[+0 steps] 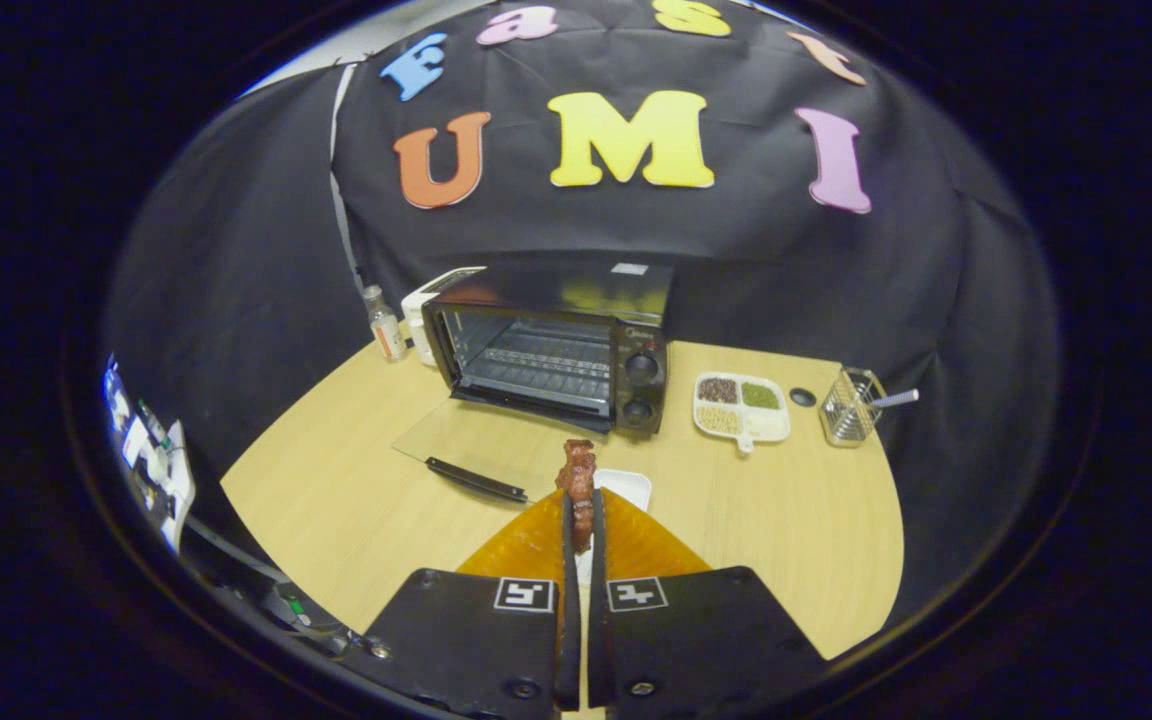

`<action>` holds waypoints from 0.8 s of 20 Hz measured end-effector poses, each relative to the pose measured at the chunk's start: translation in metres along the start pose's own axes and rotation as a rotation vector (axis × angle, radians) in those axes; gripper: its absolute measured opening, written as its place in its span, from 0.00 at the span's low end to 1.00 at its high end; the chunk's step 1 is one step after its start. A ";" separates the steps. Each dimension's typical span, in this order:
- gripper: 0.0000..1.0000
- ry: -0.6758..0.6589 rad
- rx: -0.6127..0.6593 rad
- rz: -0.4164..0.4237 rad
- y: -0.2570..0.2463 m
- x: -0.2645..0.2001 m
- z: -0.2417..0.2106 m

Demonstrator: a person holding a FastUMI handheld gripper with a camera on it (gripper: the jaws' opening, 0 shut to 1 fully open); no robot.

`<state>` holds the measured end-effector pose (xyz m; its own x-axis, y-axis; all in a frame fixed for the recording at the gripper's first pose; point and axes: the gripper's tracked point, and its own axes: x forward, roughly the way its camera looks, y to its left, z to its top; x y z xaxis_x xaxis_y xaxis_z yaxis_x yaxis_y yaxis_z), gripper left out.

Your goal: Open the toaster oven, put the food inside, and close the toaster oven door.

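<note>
The gripper point(581, 520) clamps a brown piece of food point(577, 478) between its closed fingers. Beyond them, the toaster oven point(556, 355) stands open, its racks bare; right of it, a divided tray point(742, 405) holds grains.

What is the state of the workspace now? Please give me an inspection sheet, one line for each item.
Surface: light wooden table, round front edge.
Job's things: toaster oven with its glass door folded down flat on the table, rack inside bare; brown piece of food held above a small white dish.
Clutter: divided tray of grains and wire basket on one side of the oven; small bottle and white box on the other side.
Claw: claw shut on the food, just before the open door.
Cables: nothing seen.
Surroundings: black cloth wall behind the table.
</note>
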<state>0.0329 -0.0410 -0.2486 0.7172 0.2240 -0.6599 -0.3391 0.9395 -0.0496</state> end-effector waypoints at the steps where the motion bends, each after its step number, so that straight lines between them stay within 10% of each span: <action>1: 0.06 -0.007 -0.007 0.006 0.011 0.003 0.003; 16: 0.06 -0.002 0.163 0.117 0.111 0.117 0.022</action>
<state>0.0925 0.0948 -0.3145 0.6800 0.3343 -0.6526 -0.3170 0.9366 0.1495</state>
